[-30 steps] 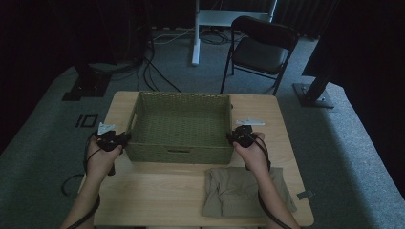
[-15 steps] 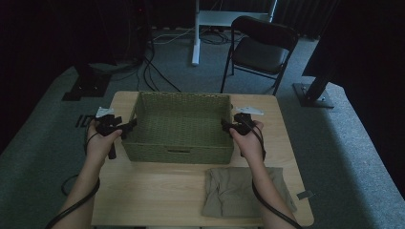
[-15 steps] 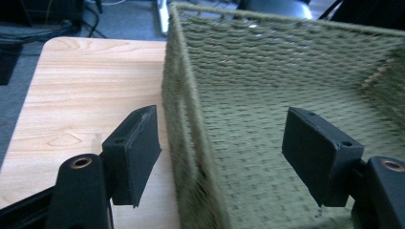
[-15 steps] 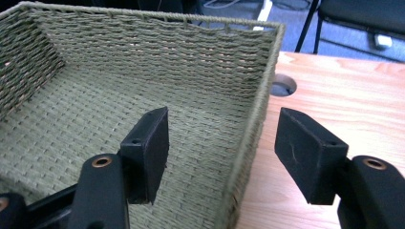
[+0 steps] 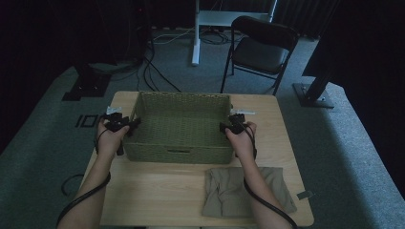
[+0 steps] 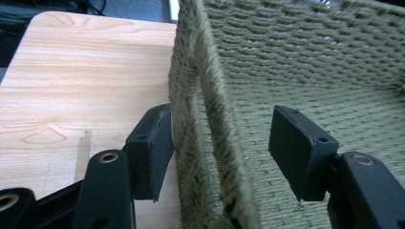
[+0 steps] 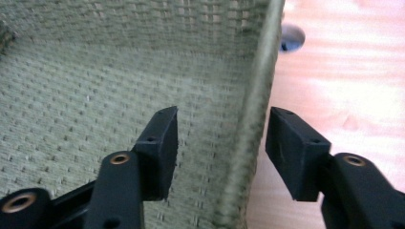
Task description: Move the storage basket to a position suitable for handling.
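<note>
Woven basket (image 5: pixel 180 125) walls stand between our spread fingers: left gripper (image 6: pixel 222 143) and right gripper (image 7: pixel 222 143) both released.

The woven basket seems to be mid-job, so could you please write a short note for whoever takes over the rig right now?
Left gripper: open, jaws straddling the left wall of the woven basket, outer jaw touching it.
Right gripper: open, straddling the right wall, not clamped.
The basket sits on the wooden table, nothing visible inside it. A folded khaki cloth lies on the table in front of it, partly under the right forearm.
Done: both grippers positioned on the walls.
Left, probably: close both and move the basket.
</note>
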{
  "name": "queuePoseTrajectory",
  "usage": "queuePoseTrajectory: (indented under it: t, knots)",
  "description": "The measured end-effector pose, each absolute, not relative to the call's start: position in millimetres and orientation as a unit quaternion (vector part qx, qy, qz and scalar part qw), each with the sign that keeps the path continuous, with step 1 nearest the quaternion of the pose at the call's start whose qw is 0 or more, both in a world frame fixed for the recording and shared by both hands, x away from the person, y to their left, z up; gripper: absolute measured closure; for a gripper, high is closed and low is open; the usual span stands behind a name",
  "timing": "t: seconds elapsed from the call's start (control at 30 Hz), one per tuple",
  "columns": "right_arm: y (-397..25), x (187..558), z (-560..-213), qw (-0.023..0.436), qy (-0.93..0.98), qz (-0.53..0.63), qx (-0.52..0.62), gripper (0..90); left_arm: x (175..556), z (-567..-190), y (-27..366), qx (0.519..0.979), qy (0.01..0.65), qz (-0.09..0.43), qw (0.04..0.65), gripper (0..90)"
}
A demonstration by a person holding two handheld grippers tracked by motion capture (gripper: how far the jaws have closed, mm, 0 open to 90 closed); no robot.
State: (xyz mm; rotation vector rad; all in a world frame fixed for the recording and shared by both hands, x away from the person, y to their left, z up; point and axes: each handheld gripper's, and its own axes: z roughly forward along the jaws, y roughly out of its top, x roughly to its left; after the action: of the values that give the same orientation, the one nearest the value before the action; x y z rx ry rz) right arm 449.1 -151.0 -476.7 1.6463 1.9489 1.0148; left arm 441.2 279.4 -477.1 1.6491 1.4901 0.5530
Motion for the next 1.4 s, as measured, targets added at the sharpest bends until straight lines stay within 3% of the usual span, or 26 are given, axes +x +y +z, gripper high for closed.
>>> queuePoseTrajectory:
  t: [0.03,0.07,0.3,0.43,1.4]
  knots:
    - [-152,449,-478,0.192,0.695,0.351,0.598,54.1,441,-477,279,0.657,0.592,0.218,0.412,43.0]
    - [-151,449,-478,0.188,0.695,0.345,0.602,56.4,442,-477,279,0.658,0.590,0.220,0.413,50.8]
    - [-144,448,-478,0.229,0.694,0.309,0.608,74.6,445,-479,276,0.677,0.597,0.204,0.379,80.2]
    - [-141,449,-477,0.245,0.695,0.295,0.609,78.3,445,-476,269,0.689,0.592,0.229,0.350,81.4]
    - [-198,455,-475,0.238,0.690,0.288,0.619,78.4,459,-477,215,0.690,0.590,0.203,0.369,81.6]
